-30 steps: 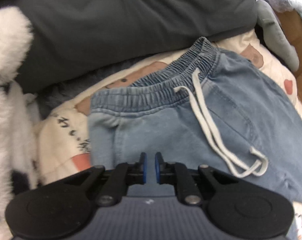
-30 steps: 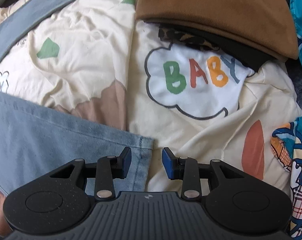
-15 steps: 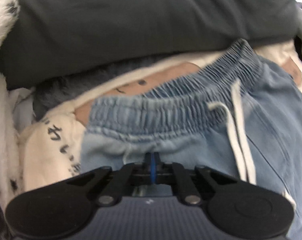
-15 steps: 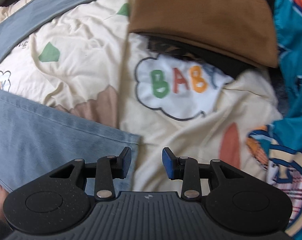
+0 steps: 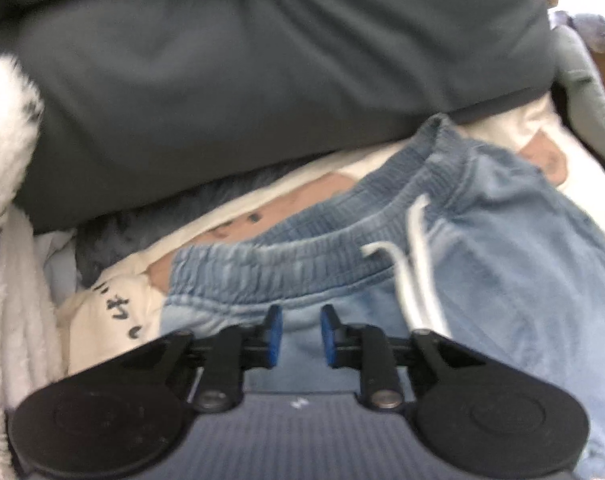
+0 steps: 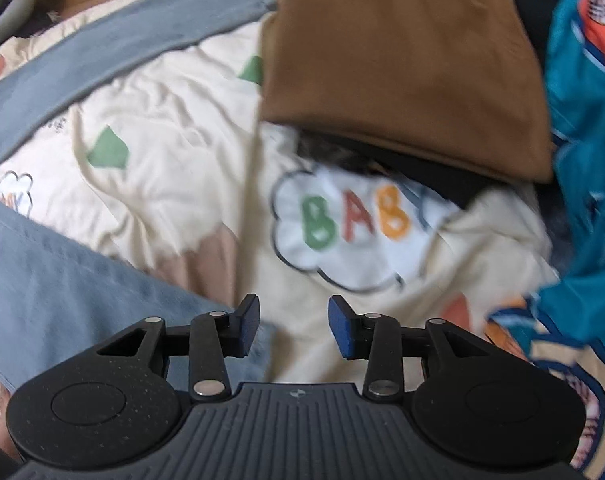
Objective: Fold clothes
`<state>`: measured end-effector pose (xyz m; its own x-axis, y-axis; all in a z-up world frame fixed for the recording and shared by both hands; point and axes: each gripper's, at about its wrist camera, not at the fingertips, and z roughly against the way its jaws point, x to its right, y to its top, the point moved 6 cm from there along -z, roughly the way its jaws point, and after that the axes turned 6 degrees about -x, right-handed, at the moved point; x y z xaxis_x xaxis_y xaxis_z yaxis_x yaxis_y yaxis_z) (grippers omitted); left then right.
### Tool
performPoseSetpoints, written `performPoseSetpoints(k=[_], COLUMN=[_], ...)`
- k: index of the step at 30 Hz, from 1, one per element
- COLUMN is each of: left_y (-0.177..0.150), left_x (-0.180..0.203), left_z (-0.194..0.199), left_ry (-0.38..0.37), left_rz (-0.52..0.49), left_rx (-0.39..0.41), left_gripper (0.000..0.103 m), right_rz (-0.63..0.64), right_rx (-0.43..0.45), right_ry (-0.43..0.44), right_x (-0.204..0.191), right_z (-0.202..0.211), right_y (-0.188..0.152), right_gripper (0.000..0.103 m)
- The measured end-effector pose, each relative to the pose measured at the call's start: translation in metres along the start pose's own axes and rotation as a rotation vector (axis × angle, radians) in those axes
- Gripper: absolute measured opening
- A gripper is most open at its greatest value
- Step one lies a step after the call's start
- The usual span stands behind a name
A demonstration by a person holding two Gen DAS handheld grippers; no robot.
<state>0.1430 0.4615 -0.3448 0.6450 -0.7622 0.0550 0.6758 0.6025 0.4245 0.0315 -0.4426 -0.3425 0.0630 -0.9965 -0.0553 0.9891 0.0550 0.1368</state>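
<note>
Cream bedspread [image 6: 174,136] (printed with cartoon shapes) lay under everything, a dark grey cushion [image 5: 262,80] at its head. Light-blue denim trousers [image 5: 522,280] lay spread on it, white drawstring [image 5: 416,276] trailing from the elastic waistband. Left gripper [image 5: 301,334] hovered just below the waistband, fingers slightly apart, holding nothing. Right gripper [image 6: 294,328] stood at the leg hem [image 6: 258,344], fingers wide apart.
</note>
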Motion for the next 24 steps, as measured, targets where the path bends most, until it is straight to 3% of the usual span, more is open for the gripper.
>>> performPoseSetpoints(k=[3, 7, 10, 17, 24], left_y=[0.008, 0.025, 0.039, 0.066, 0.088], left_x=[0.023, 0.058, 0.082, 0.138, 0.169], left_z=[0.004, 0.000, -0.006, -0.032, -0.066], left_ry=[-0.054, -0.098, -0.143, -0.167, -0.174], left_rz=[-0.023, -0.067, -0.073, -0.127, -0.092], left_rx=[0.002, 0.018, 0.024, 0.014, -0.004], left_gripper=[0.030, 0.050, 0.049, 0.054, 0.044], right_rz=[0.037, 0.060, 0.067, 0.043, 0.027], right_rx=[0.009, 0.013, 0.008, -0.036, -0.078], right_ry=[0.043, 0.074, 0.101, 0.128, 0.124], right_x=[-0.017, -0.033, -0.041, -0.049, -0.051], right_z=[-0.009, -0.022, -0.032, -0.056, -0.070], right_y=[0.011, 0.020, 0.021, 0.009, 0.000], right_gripper=[0.048, 0.050, 0.050, 0.050, 0.050])
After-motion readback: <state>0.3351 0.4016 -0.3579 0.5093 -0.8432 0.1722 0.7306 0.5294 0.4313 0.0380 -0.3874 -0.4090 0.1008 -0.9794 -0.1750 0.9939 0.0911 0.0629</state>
